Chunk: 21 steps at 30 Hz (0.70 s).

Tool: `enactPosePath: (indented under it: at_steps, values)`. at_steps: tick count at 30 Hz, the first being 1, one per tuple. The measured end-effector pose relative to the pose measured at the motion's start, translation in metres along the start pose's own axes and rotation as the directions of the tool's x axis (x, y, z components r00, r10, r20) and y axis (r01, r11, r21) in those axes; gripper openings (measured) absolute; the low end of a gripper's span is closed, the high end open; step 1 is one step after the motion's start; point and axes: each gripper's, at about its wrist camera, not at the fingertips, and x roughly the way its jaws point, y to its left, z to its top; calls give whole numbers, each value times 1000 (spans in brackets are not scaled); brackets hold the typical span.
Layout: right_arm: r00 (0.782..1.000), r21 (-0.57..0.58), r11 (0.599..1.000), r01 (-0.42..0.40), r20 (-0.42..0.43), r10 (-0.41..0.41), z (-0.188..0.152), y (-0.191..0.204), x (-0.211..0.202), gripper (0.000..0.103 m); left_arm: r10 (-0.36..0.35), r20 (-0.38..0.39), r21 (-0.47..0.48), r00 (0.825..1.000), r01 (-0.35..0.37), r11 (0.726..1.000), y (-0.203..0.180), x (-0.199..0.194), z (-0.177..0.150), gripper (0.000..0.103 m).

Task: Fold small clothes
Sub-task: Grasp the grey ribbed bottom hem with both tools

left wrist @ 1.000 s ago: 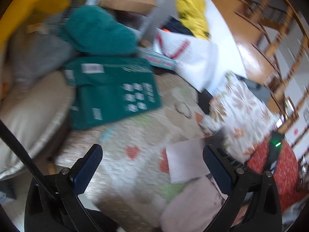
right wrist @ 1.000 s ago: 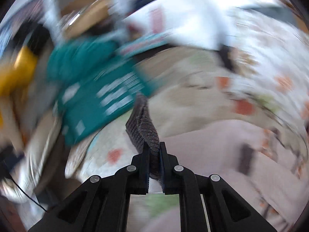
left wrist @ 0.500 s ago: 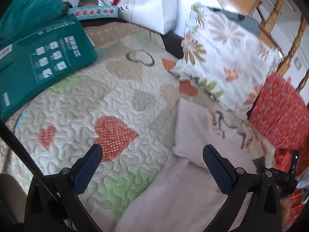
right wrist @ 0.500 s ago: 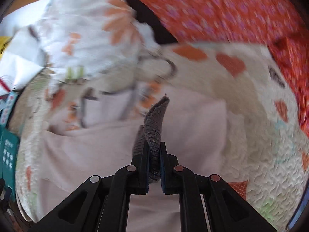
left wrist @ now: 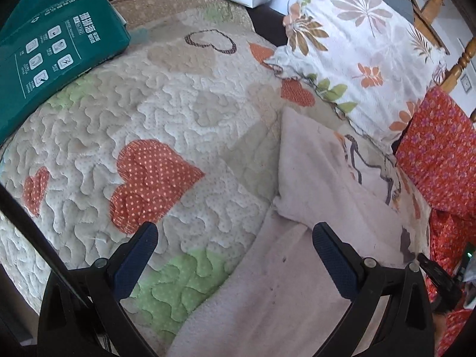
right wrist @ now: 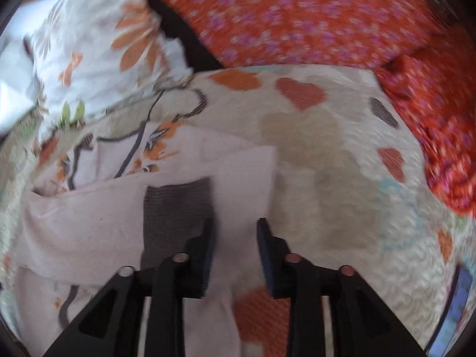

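Observation:
A folded grey ribbed garment [right wrist: 175, 214] lies flat on a pale pink cloth [right wrist: 83, 226] on the quilt. My right gripper [right wrist: 236, 226] hovers just right of it; its jaws are opening and nothing sits between them, though the left finger overlaps the grey piece's edge. In the left wrist view the same pink cloth [left wrist: 297, 267] spreads under and ahead of my left gripper [left wrist: 235, 238], which stands wide open and empty above the quilt's edge of the cloth. A corner of the grey garment [left wrist: 406, 241] shows at the right.
The heart-patterned quilt [left wrist: 166, 113] covers the surface. A green package [left wrist: 56, 56] lies far left, a floral pillow [left wrist: 366, 59] at the back, a red flowered cushion [right wrist: 312, 15] to the right. White bags and wooden chair legs stand beyond.
The right gripper swung over the pink cloth, laid the grey garment flat and let go, its jaws parting. The left gripper dropped closer over the quilt and pink cloth, staying open.

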Motion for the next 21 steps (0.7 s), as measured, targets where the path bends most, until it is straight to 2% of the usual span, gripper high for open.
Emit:
enactPosePath:
  at_steps: [2,7,10,12,16,19,21]
  values:
    - [999,21,999,-48,-13,49,-14,-11,-17,41,1,-18,12,1000,-1,1000,0,3,-2,103]
    - [980,-25,986,-166,-115,162,-72,-4,-48,43,-23,-57,-38,998,21,999,16,4,-15,103]
    - [970,-54,978,-203,-148,193,-109,7,-59,51,-37,-75,-68,997,32,997,28,-2,-29,103]
    - [971,-44,981,-190,-153,181,-130,7,-62,52,-45,-89,-69,995,39,997,34,-8,-39,103]
    - [965,97,976,-196,-159,209,-165,-19,-64,53,-63,-120,-62,991,56,997,47,-20,-59,103]
    - [949,209,941,-266,-114,293,-185,-35,-72,54,-128,-146,-91,981,115,989,56,-25,-78,103]
    - [930,244,916,-319,-103,352,-195,-38,-76,55,-154,-148,-87,977,142,986,55,-32,-87,96]
